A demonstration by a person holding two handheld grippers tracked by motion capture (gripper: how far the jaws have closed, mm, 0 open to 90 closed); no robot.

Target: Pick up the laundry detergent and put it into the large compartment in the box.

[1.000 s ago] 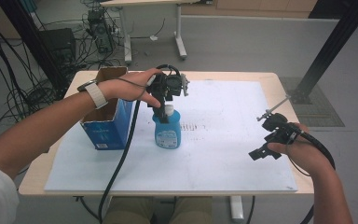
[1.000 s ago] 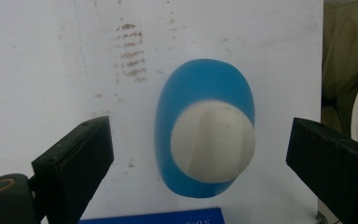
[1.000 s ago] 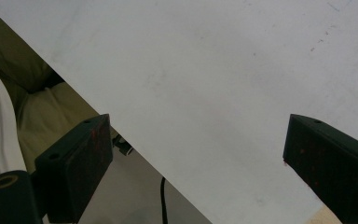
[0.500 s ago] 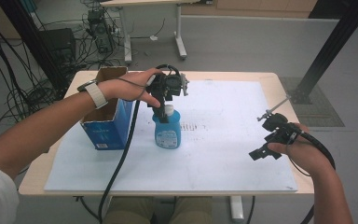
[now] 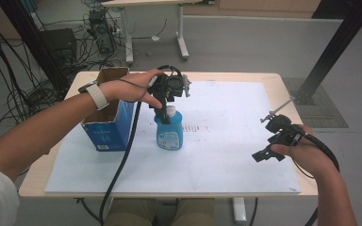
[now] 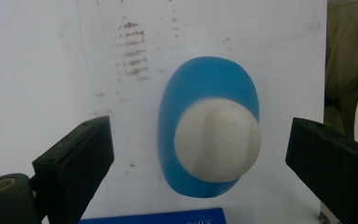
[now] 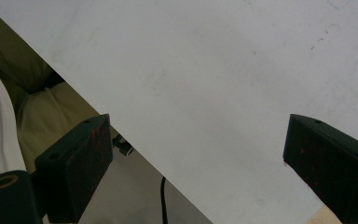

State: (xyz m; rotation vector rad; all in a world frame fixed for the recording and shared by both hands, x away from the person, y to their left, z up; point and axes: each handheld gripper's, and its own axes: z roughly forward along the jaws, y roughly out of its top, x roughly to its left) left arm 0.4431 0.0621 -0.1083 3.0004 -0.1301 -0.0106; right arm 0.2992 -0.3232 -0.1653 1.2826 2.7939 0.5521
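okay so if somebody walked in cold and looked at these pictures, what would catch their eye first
Most likely the blue bottle with its white cap, upright near the middle of the white sheet, with the left gripper poised right above it, fingers wide open on either side of the cap. Next comes the open blue box just to the bottom's left, while the right gripper sits open and idle near the sheet's right edge.

- A wooden table (image 5: 287,82) carries a white sheet (image 5: 226,155).
- The floor (image 5: 254,42) is grey.
- A second desk (image 5: 179,37) stands behind.
- Black cables (image 5: 9,94) hang at the left.
- A black post (image 5: 334,47) rises at the right.
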